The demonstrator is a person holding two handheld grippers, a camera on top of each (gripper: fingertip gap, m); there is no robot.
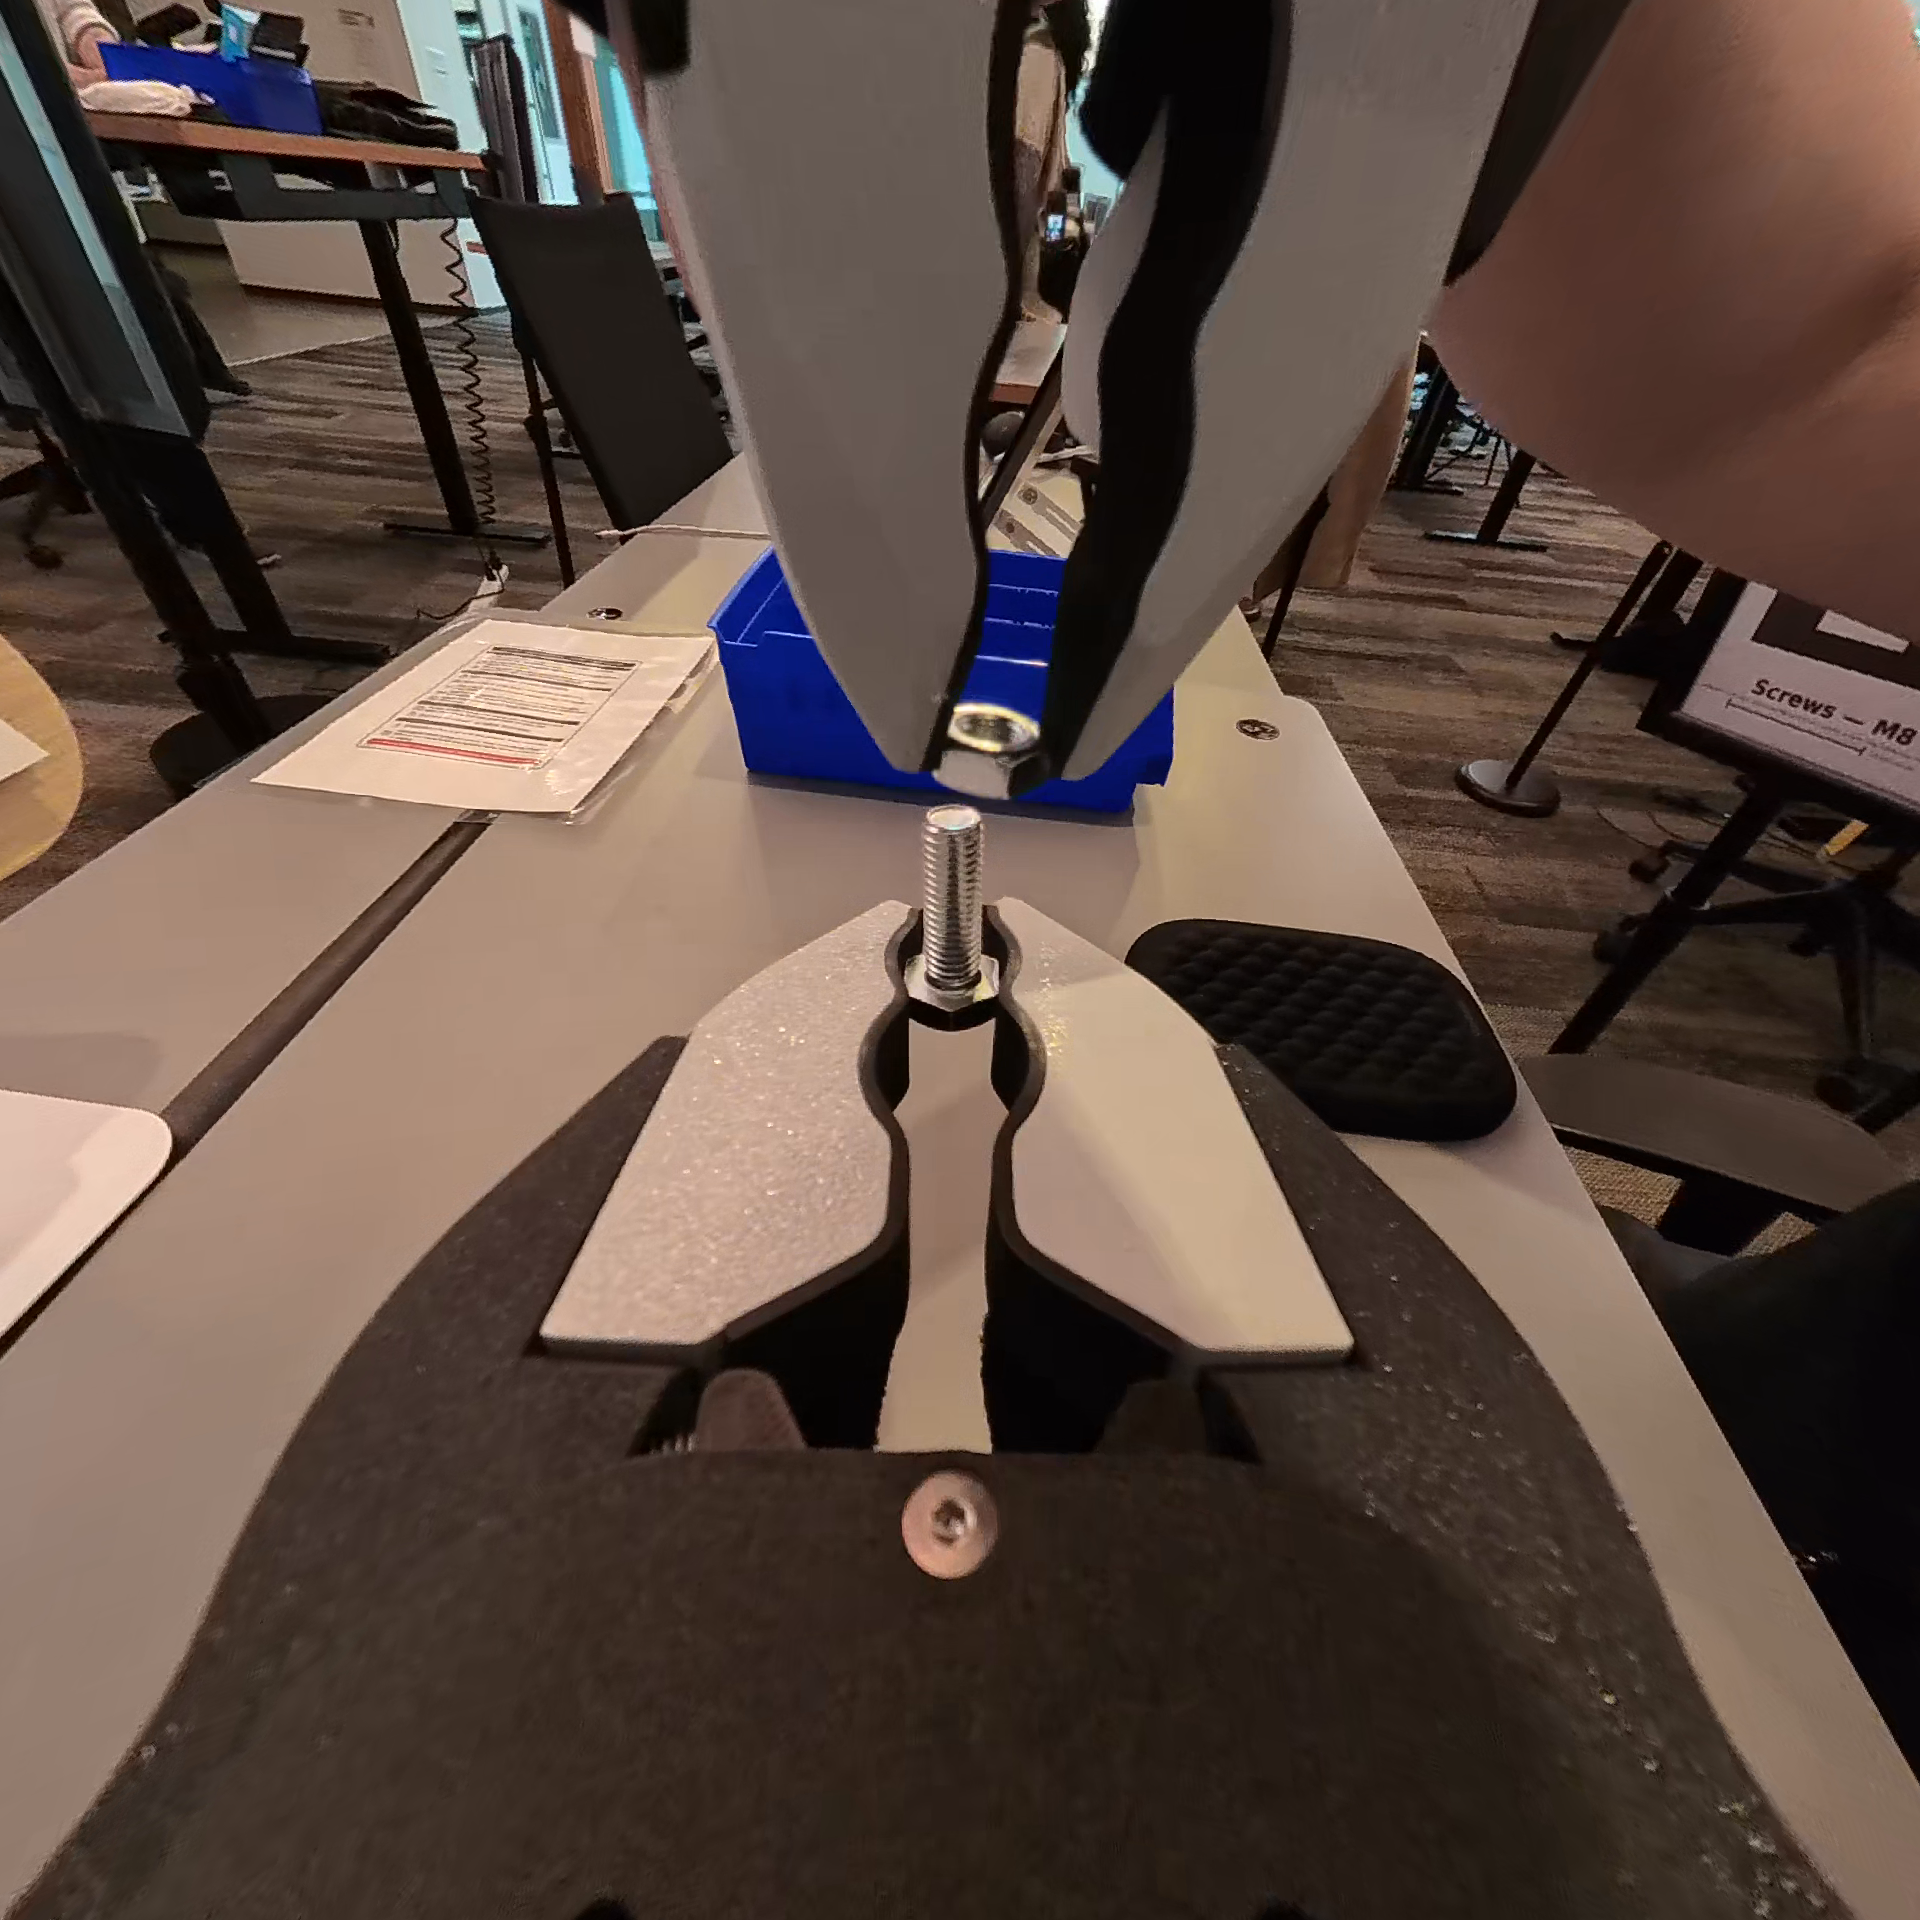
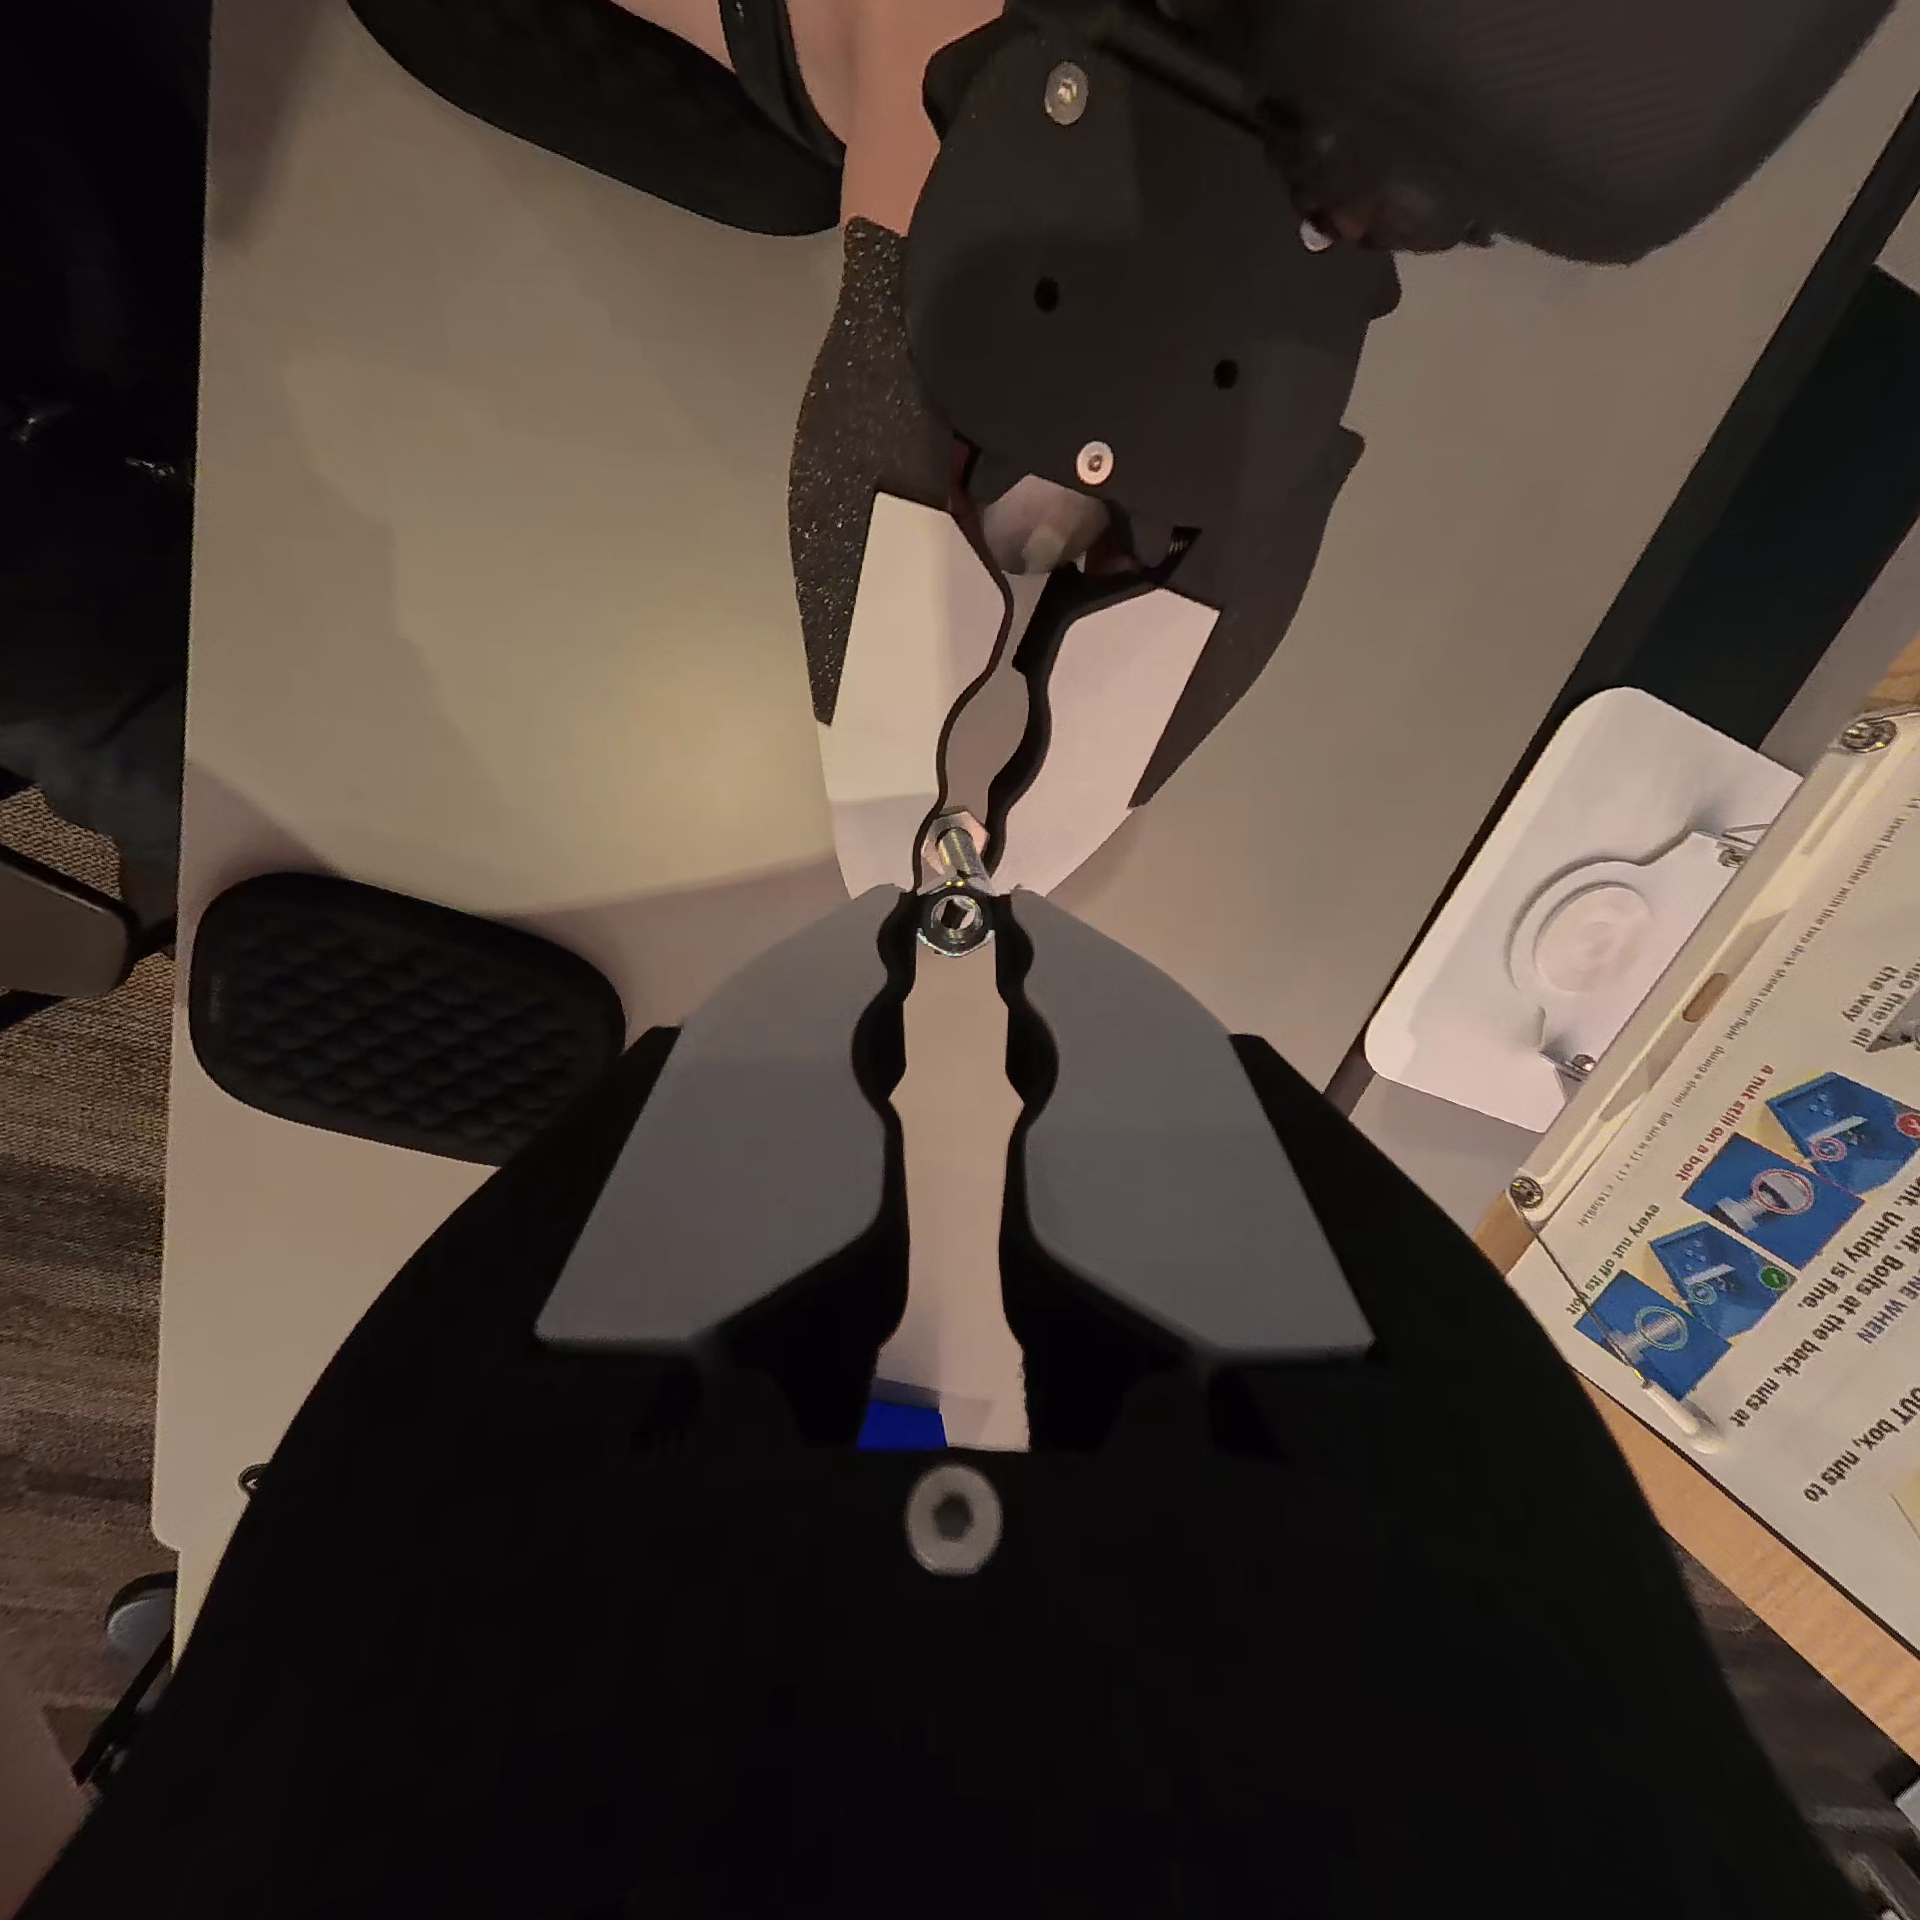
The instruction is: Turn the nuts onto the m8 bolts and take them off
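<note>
- Bolt: bright silver, threaded along its shank, standing upright with its hex head pinched between the tips of the left hand-held gripper, whose jaws are nearly closed around that head.
- Nut: a shiny silver hex nut with its threaded hole visible, clamped at the tips of the right hand-held gripper, which points down from above with its jaws drawn in tight on the nut's flats.
- The nut sits just above the bolt's tip with a small gap between them, roughly in line with the shank.
- In the right wrist view the nut is seen through its hole, and the bolt beyond it is foreshortened; the right hand-held gripper covers the lower half of that picture.
- The blue bin behind the bolt is largely hidden by the right gripper's fingers, so its contents cannot be made out.
- A person's forearm is cut off at the upper right corner.
- The grey surface is long and narrow; its right edge runs close by, where a black textured pad lies near the edge.
- A printed sheet in a clear sleeve lies to the left of the bin, well apart from the bolt, with bare surface around the left gripper.
- A white moulded tray and an instruction card lie off to the side in the right wrist view.
</note>
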